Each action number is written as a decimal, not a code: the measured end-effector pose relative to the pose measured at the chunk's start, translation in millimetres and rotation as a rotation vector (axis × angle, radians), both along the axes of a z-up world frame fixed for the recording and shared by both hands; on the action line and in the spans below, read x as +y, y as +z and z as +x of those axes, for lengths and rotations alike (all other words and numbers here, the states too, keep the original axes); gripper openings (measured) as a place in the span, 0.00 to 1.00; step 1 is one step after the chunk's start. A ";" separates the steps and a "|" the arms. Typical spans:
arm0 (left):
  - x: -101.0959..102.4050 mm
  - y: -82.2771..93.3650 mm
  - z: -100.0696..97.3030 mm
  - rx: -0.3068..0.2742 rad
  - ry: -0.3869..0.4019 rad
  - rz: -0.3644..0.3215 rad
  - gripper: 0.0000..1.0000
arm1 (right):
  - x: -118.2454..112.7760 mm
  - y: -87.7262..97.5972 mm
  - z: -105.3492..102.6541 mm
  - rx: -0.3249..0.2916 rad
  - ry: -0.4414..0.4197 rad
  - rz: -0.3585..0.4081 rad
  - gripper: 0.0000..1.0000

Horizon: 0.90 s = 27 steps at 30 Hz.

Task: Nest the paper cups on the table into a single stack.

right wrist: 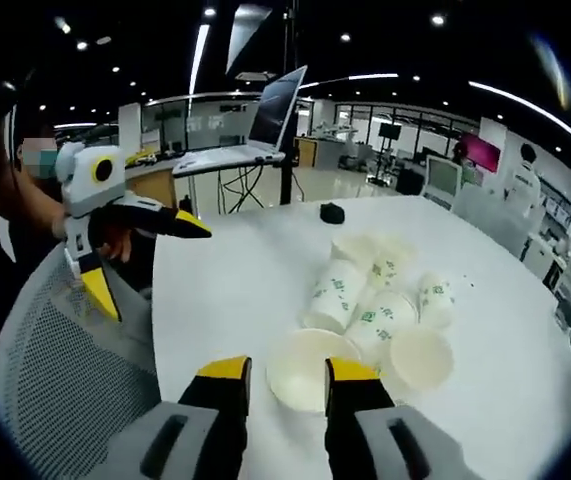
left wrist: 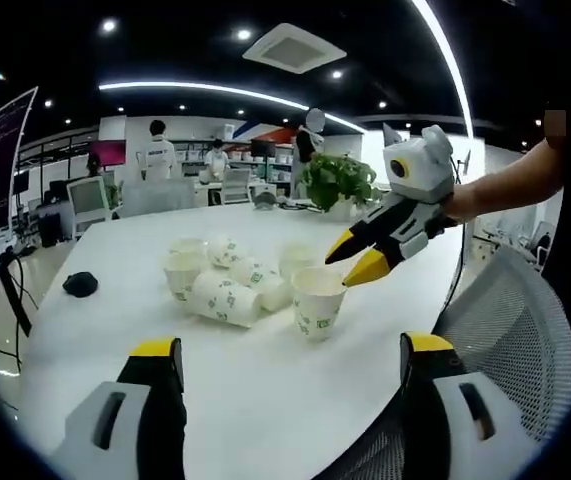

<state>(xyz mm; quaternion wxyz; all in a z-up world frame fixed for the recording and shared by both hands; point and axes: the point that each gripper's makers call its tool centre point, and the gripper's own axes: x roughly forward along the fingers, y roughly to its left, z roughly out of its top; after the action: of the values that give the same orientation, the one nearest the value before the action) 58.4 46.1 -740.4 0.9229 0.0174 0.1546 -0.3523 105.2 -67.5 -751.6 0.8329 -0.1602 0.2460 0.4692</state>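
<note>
Cup [right wrist: 305,368] between right fingers [right wrist: 227,385] (unclamped)

White table [left wrist: 265,400] bears clustered paper cups [left wrist: 227,297] and a dark object [left wrist: 80,284].

Yellow-tipped black jaws, grey hand-held gripper [left wrist: 360,258] body

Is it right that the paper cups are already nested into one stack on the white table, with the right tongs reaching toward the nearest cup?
No. The paper cups are not stacked: they sit loose in a cluster on the white table, some upright, some on their sides, as the left gripper view shows. The right tongs do reach toward the nearest cup.
</note>
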 end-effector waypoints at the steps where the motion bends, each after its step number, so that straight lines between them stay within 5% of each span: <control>1: -0.5 0.2 0.5 -0.001 -0.004 0.007 0.89 | -1.0 1.0 0.4 -0.003 -0.007 0.006 0.32; 13: -0.9 23.1 34.6 -0.035 0.012 -0.012 0.83 | -40.3 5.6 -0.6 -0.015 -0.188 0.083 0.47; 27: -50.2 49.5 84.5 -0.032 -0.072 -0.092 0.70 | -81.0 7.8 -16.2 -0.055 -0.296 0.099 0.69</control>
<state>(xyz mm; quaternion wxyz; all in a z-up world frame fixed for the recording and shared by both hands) 142.9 -4.1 -690.9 0.9118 -0.0140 0.1229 -0.3916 89.1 -148.5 -743.9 0.9063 -0.0936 0.2204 0.3483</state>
